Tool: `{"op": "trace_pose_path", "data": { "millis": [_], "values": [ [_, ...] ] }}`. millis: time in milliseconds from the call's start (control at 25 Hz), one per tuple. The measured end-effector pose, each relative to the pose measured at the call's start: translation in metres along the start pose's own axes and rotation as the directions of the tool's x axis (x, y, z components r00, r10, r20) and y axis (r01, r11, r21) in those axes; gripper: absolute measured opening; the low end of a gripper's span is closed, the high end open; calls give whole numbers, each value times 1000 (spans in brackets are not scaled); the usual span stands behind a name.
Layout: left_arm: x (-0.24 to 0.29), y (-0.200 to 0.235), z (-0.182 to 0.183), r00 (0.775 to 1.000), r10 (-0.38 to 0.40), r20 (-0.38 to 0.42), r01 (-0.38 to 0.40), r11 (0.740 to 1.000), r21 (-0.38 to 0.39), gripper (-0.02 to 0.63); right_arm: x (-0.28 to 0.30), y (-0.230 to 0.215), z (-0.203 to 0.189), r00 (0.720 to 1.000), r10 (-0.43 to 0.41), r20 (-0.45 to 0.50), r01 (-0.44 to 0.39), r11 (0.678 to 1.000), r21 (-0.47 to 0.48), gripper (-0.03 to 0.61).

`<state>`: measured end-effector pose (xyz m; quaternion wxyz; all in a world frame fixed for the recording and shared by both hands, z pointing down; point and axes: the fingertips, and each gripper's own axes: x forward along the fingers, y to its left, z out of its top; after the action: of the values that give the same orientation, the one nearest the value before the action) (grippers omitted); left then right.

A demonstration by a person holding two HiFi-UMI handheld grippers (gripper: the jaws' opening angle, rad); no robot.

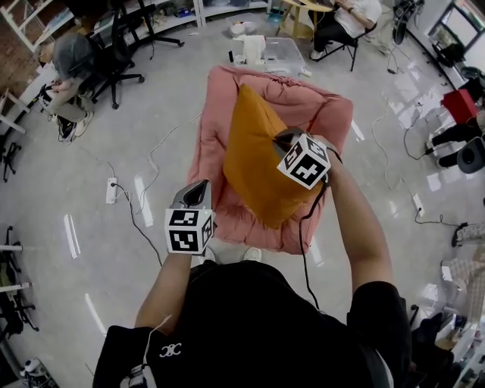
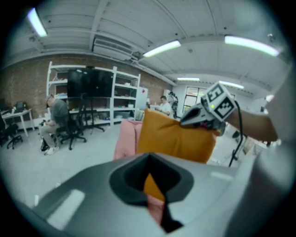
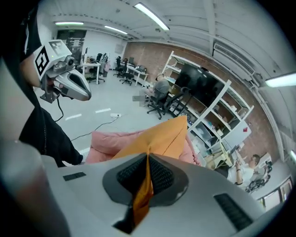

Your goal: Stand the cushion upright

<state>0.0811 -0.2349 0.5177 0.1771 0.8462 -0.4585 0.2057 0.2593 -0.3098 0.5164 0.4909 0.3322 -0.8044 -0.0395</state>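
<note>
An orange cushion (image 1: 254, 163) stands on edge, tilted, on a pink floor cushion (image 1: 220, 121). My right gripper (image 1: 282, 140) is shut on the orange cushion's upper right edge; in the right gripper view the orange fabric (image 3: 162, 136) runs pinched between the jaws (image 3: 146, 185). My left gripper (image 1: 198, 191) hovers at the pink cushion's near left side, apart from the orange cushion, its jaws together with nothing held. The left gripper view looks at the orange cushion (image 2: 175, 139), the pink cushion (image 2: 127, 141) and the right gripper (image 2: 186, 122). The left gripper (image 3: 85, 95) also shows in the right gripper view.
A white power strip (image 1: 111, 189) and cables lie on the grey floor at the left. A person sits on an office chair (image 1: 72, 64) at the far left. A clear plastic box (image 1: 276, 53) stands behind the pink cushion. Another seated person (image 1: 341, 19) is beyond it.
</note>
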Motion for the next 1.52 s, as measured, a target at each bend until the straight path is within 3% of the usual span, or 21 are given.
{"op": "trace_pose_path", "data": {
  "millis": [320,760,880,1000,1200,1520],
  "values": [
    [-4,20,-12,999,52,-3,-52,998,-33,-5,44,-53,-8,993,-50,-111,33,988,-150,8],
    [-5,51,-10,992,123,-3,-123,990,-63,-5,118,-79,2,987,-110,-121,65,943,-326,7],
    [-3,55,-11,990,142,-16,-143,987,-68,-5,136,-89,-5,985,-115,-131,71,950,-303,8],
    [-3,62,-14,986,166,-27,-167,983,-71,-5,155,-113,-24,970,-179,-166,131,956,-263,8],
    [-8,70,-26,979,201,-46,-204,975,-91,-5,172,-142,-78,929,-290,-231,275,957,-96,31],
    [-1,69,-20,984,168,-56,-171,983,-62,-5,156,-148,-82,911,-387,-142,397,916,51,134]
  ]
}}
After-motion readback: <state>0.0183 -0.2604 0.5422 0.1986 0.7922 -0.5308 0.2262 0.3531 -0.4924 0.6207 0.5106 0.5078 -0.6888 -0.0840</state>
